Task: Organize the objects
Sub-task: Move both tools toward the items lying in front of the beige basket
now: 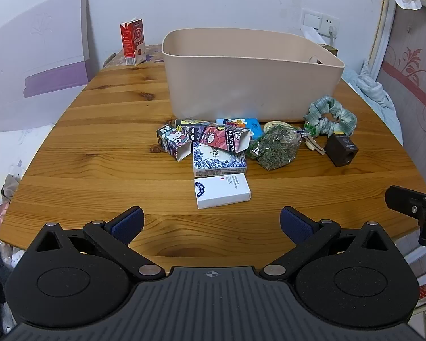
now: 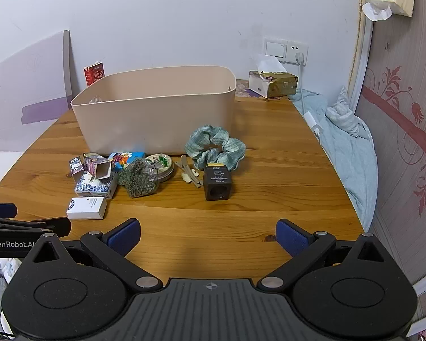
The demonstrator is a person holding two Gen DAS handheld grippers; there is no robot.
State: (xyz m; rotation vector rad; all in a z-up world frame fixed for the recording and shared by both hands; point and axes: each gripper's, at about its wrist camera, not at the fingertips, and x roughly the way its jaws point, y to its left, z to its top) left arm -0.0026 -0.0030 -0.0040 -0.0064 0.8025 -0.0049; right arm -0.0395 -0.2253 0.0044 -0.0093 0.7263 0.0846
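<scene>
Both the left gripper [image 1: 211,224] and right gripper [image 2: 208,234], jaws apart, should lift the nearest clutter before the beige bin [image 1: 250,79], starting with the white box [image 1: 222,191].

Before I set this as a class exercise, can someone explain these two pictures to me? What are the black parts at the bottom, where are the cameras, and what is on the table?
No robot here: a person carries a hand-held gripper in each hand, and each has a wide-angle camera looking out along its two blue-padded fingers. The black parts at the bottom are those tools. One picture looks out from the left hand-held gripper, the other from the right hand-held gripper. Both are open and hold nothing.

On the wooden table stands a beige bin. In front of it lies a jumble: a white box, printed cartons, a bag of dried herbs, a green checked scrunchie and a dark cube. Nothing has yet been picked up.
</scene>
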